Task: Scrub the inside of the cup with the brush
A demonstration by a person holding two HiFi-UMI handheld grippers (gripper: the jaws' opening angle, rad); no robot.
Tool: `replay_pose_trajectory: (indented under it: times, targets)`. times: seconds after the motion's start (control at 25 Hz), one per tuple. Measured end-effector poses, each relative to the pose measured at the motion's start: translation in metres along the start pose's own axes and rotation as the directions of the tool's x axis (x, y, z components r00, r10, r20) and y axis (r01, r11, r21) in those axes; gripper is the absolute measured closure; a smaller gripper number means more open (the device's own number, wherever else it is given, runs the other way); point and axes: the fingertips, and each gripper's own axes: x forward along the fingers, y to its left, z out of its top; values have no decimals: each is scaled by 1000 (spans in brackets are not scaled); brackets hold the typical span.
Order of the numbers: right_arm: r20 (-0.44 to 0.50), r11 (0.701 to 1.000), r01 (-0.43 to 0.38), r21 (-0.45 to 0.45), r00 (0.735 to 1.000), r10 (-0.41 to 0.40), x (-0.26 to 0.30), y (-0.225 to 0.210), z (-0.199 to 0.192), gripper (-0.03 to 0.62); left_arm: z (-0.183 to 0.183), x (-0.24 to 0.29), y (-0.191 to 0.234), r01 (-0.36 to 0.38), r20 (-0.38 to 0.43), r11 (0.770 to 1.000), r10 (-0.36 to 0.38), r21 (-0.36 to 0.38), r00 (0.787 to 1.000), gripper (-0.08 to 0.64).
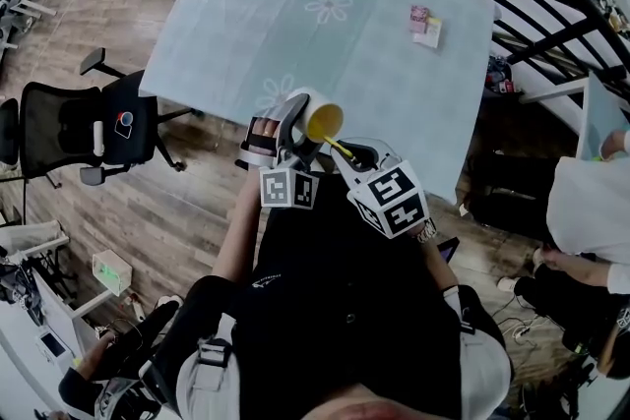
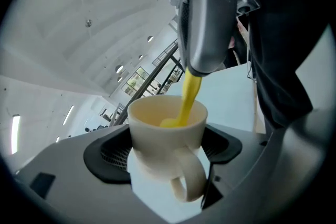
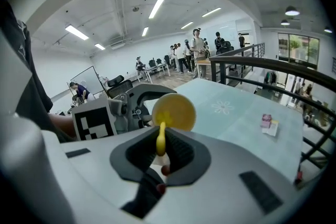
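Left gripper view: brush [image 2: 189, 93] inside cup [image 2: 156, 136]

The grey left gripper [image 1: 303, 131] [image 2: 165, 150] is held out in front of the chest. Its 2 jaws are pressed against the sides of a cream ceramic cup [image 1: 323, 120] [image 2: 165, 126], which is tipped with its mouth towards the other tool. The grey right gripper [image 1: 348, 153] [image 3: 161, 153] points in from the right. Its 2 jaws are clamped on the handle of a yellow plastic brush [image 1: 340, 149] [image 3: 161, 139], whose far end lies inside the cup. The 2 marker cubes [image 1: 288, 188] sit side by side, almost touching. The bare left forearm [image 1: 236, 241] runs back to a bent elbow, and the right wrist [image 1: 425, 231] wears a watch.
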Motion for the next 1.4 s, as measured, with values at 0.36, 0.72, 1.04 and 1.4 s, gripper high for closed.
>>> replay_pose_trajectory:
  times: [0.36,0.72,1.04,1.4]
  targets:
    - [88,994,82,72,992,-88,-14,-24,13,554,8,-1,-17,48,37,999,-48,6,998,156]
    - [7,989,127,74,992,-128,-3,-34,-4,554,16,-5,-5,24,52,1000,-24,7,998,156]
    - [-35,998,43,48,999,-41,6,-15,-9,554,10,-2,0,16,35,1000,-17,7,999,156]
    - [37,994,36,104,999,-40,-4,-21,6,554,23,3,-26,87,60,996,-88,17,994,156]
